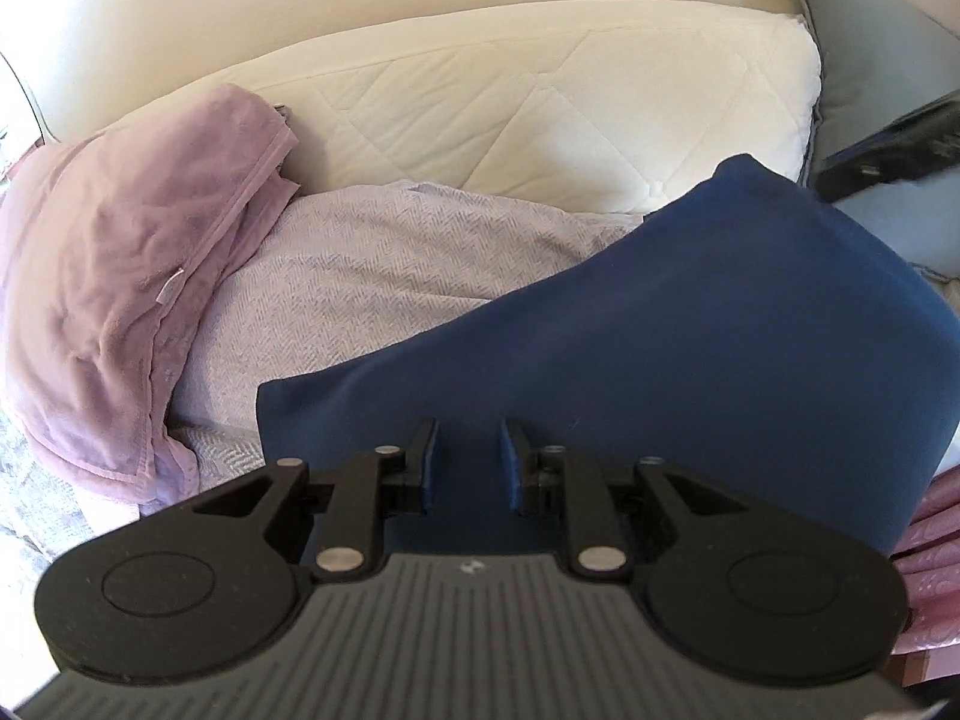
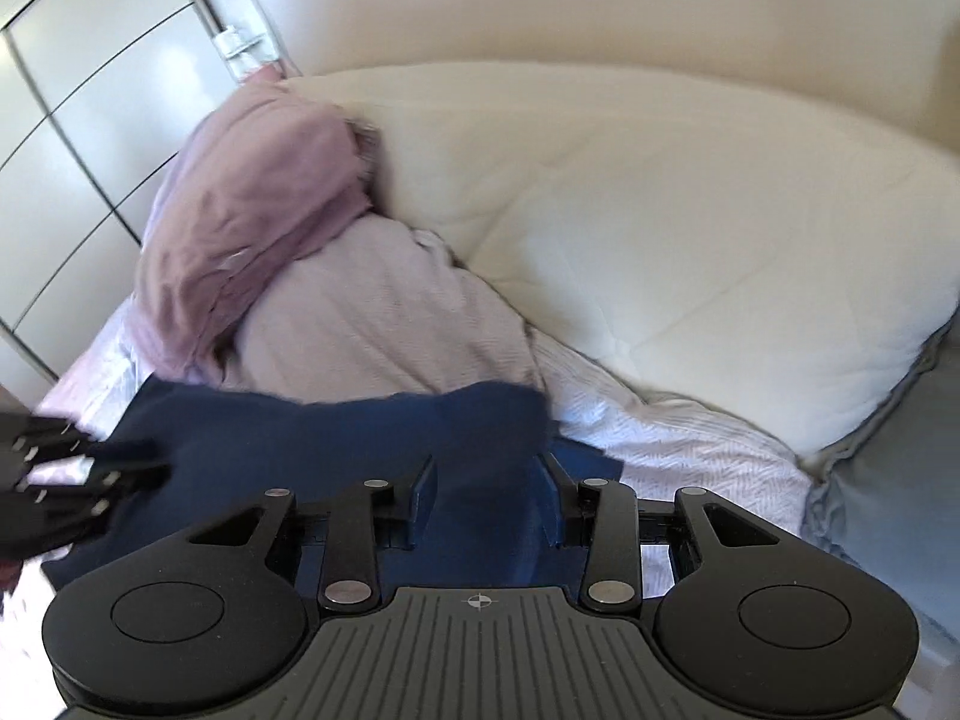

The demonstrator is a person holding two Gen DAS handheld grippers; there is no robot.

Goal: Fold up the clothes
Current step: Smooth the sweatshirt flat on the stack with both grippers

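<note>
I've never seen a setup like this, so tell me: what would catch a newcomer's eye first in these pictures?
Probably the dark blue garment, spread smooth across the bed in the foreground, right in front of both black grippers: the left gripper and the right gripper each have the blue cloth between their fingers. Next comes the crumpled mauve cloth, heaped at the left on the pale lilac bedspread, with a big cream quilted pillow behind.

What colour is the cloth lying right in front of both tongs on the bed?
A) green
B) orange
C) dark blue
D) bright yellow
C, because the cloth spread on the bed just ahead of the left tongs and the right tongs is dark blue in both wrist views.
</note>
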